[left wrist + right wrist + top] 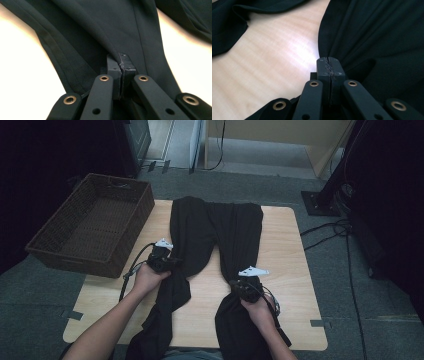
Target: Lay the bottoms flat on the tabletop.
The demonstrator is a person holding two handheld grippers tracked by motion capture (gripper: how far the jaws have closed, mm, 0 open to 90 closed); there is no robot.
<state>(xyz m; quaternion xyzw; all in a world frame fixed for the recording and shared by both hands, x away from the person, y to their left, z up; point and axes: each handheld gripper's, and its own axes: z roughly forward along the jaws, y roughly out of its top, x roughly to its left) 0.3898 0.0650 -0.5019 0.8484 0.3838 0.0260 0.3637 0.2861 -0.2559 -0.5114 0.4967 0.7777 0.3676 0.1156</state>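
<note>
Wooden table (290,250): both forearms low; left gripper (167,262), right gripper (245,287) fingers clamping black trousers (215,230).

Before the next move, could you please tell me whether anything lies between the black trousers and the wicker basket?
Nothing visible does. Bare wooden table separates the black trousers from the wicker basket, which sits at the table's far left corner.

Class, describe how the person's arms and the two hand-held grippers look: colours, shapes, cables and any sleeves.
Both forearms are bare, no sleeves visible. The left gripper and right gripper are black, each topped by a pale three-cornered plate. A dark cable trails from each. Their flat black jaw arms carry brass-coloured rivets, and the fingertips' blocky pads have toothed edges.
</note>
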